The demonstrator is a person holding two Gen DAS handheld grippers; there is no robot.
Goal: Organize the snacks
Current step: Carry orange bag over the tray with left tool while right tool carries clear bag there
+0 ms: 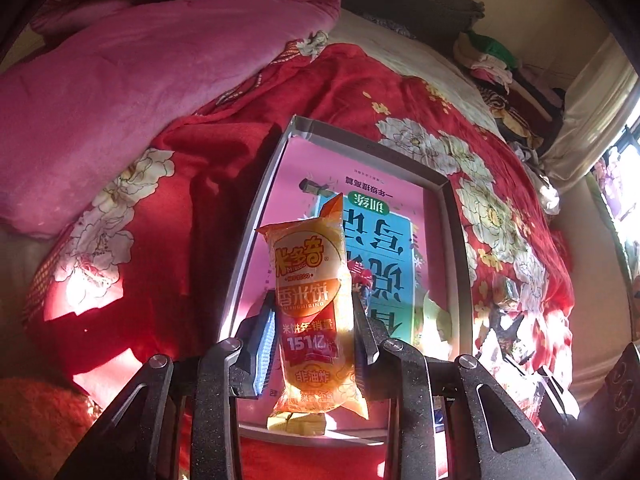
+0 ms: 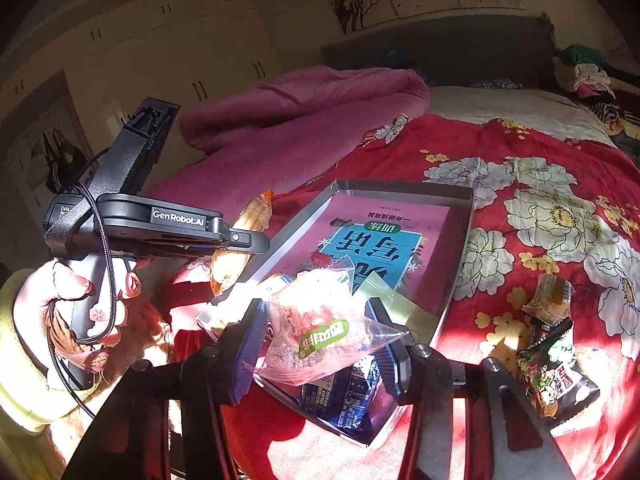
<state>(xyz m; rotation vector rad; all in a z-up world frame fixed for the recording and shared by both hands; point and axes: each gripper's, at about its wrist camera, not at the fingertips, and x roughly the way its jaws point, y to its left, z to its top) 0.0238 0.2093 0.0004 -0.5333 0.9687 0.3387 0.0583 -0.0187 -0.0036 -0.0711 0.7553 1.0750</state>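
Red floral bedspread (image 2: 532, 168) bears the shallow box (image 2: 460, 240); we note left gripper (image 1: 314, 332) clamping an orange rice-cracker pack (image 1: 312, 300), right gripper (image 2: 324, 340) clamping a clear snack bag (image 2: 320, 332), both above its rim.

Box (image 1: 454, 216) centre bare (snacks (image 2: 352, 396) near end)

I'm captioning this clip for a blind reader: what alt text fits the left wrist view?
The left gripper holds an orange rice cracker packet upright over a shallow box lined with a pink book, on a red flowered bedspread. A pink blanket lies bunched behind.
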